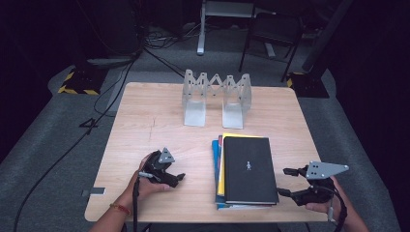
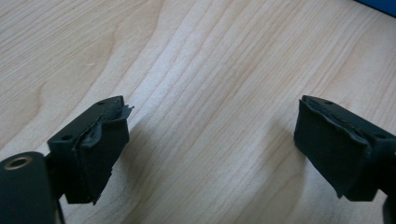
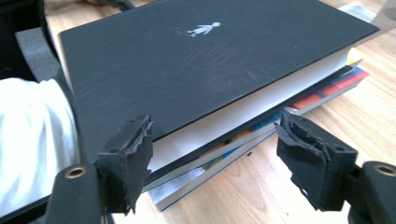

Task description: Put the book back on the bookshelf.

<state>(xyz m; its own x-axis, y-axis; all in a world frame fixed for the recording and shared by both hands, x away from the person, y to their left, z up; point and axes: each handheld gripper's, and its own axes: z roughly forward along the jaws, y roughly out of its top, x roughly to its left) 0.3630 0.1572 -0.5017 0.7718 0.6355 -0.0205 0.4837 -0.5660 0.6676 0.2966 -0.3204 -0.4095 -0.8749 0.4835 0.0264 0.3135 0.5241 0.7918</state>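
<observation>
A stack of books (image 1: 220, 169) lies flat on the wooden table (image 1: 154, 121), right of centre. Its top book is a thick black one (image 1: 249, 169) with a small white figure on the cover. My right gripper (image 1: 284, 181) sits just right of the stack, near the table's front edge, jaws open toward the book's side. In the right gripper view the black book (image 3: 205, 65) lies just beyond the open right gripper (image 3: 215, 154), with neither pad touching it. My left gripper (image 1: 178, 178) rests left of the stack. In its own view the left gripper (image 2: 212, 140) is open over bare wood.
A grey metal expanding book rack (image 1: 216, 96) stands at the table's far middle. Beyond the table are a dark chair (image 1: 273, 29) and cables (image 1: 111, 92) on the grey floor. A white cloth (image 3: 32, 140) shows at the left of the right gripper view.
</observation>
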